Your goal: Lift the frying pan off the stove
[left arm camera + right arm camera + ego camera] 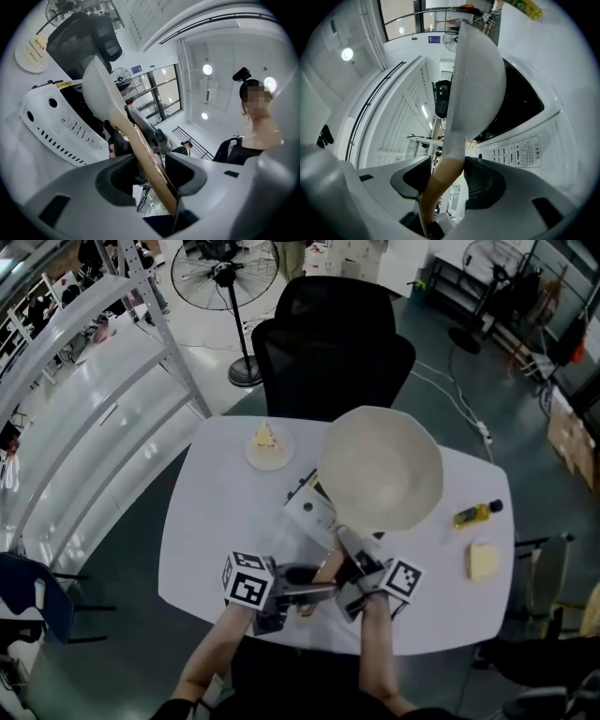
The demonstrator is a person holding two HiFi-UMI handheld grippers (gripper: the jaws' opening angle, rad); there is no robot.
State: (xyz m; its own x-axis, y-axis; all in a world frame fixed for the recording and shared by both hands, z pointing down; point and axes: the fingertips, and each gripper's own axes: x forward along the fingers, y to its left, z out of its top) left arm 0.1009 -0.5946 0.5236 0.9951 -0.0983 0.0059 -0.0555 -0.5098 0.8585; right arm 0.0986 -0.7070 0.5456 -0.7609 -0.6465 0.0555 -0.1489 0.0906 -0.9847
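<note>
A cake plate, oil bottle and yellow block sit on the table.

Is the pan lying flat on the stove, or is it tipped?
Tipped. In both gripper views the pan stands almost on edge, raised off the stove, whose black top shows bare beside it.

Head view looking steeply down on the table, both gripper views sitting close, facing up the shared pan handle.

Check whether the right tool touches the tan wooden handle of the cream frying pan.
Touching. The right gripper view shows the right tool pressing both pads on the tan wooden handle.
</note>
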